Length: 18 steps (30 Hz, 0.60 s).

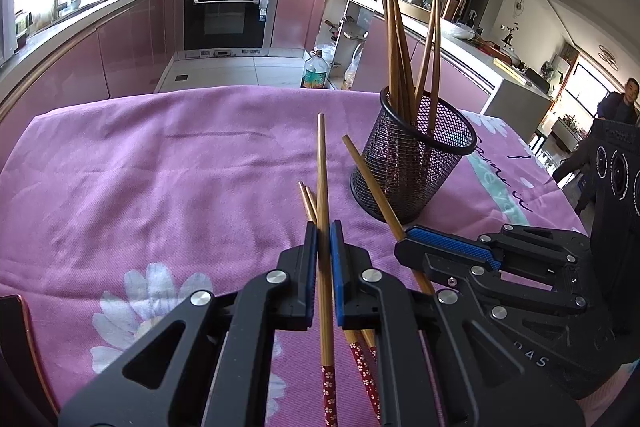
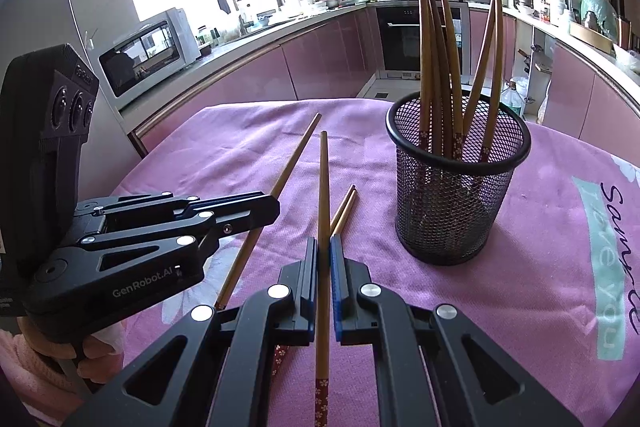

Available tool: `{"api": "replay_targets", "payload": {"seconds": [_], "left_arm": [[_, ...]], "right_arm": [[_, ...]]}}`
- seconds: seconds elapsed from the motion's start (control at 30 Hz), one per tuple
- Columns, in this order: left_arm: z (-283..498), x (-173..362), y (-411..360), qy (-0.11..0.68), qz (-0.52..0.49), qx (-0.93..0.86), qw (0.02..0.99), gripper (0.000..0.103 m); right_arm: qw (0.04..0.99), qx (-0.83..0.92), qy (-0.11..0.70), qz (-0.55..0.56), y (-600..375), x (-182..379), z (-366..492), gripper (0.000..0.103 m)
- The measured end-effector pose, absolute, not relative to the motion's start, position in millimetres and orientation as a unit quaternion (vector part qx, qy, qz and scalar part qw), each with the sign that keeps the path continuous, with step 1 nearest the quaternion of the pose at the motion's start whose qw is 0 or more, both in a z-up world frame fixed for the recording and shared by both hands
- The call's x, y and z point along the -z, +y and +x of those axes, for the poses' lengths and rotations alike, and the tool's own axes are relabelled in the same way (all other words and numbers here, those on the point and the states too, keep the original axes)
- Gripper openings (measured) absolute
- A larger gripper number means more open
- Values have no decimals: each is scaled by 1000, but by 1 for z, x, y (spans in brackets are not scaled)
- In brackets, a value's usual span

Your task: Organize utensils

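Two grippers work over your pink cloth-covered table [image 1: 160,163], the biggest thing in view, printed with white flowers near you and a teal band with lettering on the right side. On it stands the black mesh cup [image 2: 456,187], upright, right of centre in both views. Five chopsticks in the cup [image 2: 430,59] lean in two bunches, patterned ends down, plain tips fanning above the rim.

Your left gripper [image 1: 323,239] is clenched on one chopstick [image 1: 322,187], which runs straight between the blue pads, tip pointing away from you, red flowered end toward the camera. Your right gripper [image 2: 324,251] is likewise clamped on its own chopstick [image 2: 323,187], held the same way, tip forward.

From the left wrist view, the right gripper sits just beside yours on the right, its stick angling toward the cup's base. From the right wrist view, the left gripper sits low on the left.

Two loose chopsticks [image 2: 346,205] lie together on the cloth beneath the grippers, near the cup but apart from it.
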<state>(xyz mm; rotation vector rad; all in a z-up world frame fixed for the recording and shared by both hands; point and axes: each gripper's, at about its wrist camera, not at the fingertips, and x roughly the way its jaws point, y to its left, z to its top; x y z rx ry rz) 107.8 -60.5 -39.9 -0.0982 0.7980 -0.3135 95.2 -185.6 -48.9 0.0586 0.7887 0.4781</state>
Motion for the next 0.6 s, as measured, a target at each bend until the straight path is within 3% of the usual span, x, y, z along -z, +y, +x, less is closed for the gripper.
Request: {"api": "replay_targets", "payload": {"seconds": [0.6], "left_arm": [[111,42,-57,388,-54,150,908,7]], "right_arm": [[897,-227,377,27,-182,48,98,5]]}}
